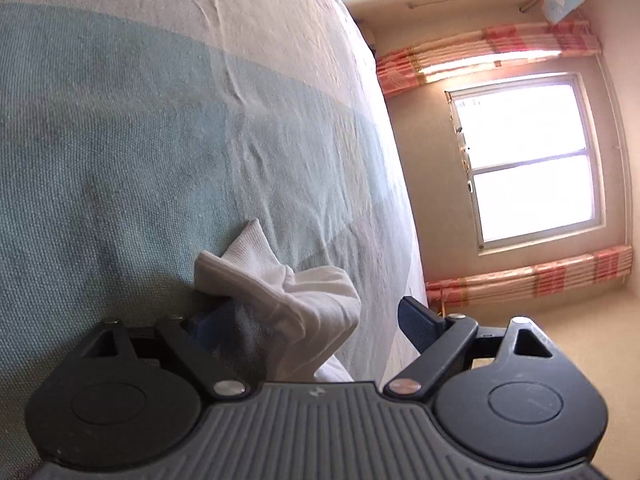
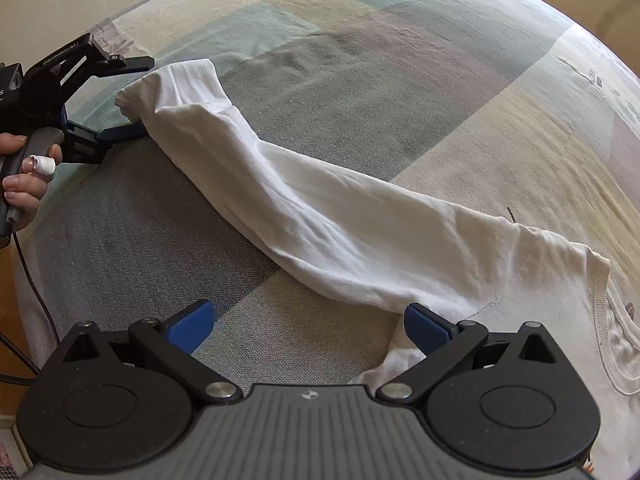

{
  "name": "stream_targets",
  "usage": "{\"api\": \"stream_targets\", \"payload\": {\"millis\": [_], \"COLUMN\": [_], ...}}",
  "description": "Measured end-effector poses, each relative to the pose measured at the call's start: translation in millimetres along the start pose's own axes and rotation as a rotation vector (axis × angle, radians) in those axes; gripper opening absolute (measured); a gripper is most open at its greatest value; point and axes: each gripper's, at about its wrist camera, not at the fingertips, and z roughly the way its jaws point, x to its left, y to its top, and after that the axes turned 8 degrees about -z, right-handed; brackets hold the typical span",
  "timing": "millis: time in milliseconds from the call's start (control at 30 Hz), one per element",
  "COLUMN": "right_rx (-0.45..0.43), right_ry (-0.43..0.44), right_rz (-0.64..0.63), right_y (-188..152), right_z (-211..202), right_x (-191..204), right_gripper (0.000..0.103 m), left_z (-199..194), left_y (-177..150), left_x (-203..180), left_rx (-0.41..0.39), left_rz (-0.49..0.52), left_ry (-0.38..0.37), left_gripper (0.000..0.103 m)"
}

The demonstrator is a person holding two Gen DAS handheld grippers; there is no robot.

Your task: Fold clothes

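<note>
With both grippers' fingers apart, the white shirt (image 2: 340, 220) lies loosely bunched across the bed (image 2: 400, 92), its sleeve end between the left gripper (image 2: 132, 98) fingers, unpinched, so it could unroll.

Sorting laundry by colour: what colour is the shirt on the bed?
White shirt, clearest in the right wrist view.

A bedroom in a home is indicated — a bed (image 2: 400, 92) spread with a colour-blocked sheet, a window (image 1: 528, 160) flanked by pink patterned curtains (image 1: 488, 52) (drawn back), plain cream walls.
</note>
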Motion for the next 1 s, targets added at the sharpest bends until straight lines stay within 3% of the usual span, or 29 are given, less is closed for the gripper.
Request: {"api": "stream_targets", "payload": {"millis": [133, 200, 267, 433, 800, 1000], "right_rx": [0.017, 0.018, 0.021, 0.019, -0.003, -0.029], "right_ry": [-0.001, -0.002, 0.002, 0.007, 0.011, 0.033], "right_rz": [-0.02, -0.016, -0.007, 0.001, 0.014, 0.004], "right_y": [3, 4, 5, 7, 11, 32], "right_z": [6, 9, 11, 13, 2, 3], "right_x": [3, 4, 4, 4, -11, -22], "right_gripper": [0.103, 0.103, 0.103, 0.103, 0.103, 0.103], "left_z": [7, 15, 24, 31, -15, -51], "left_y": [9, 11, 10, 10, -15, -37], "left_x": [3, 1, -2, -7, -76, -61], "left_rx": [-0.017, -0.012, -0.014, -0.008, -0.177, -0.171], "left_rz": [-0.109, -0.11, -0.084, -0.032, 0.335, 0.339], "left_ry": [-0.047, -0.032, 0.04, 0.228, 0.405, 0.492], "left_gripper": [0.089, 0.088, 0.077, 0.016, 0.012, 0.012]}}
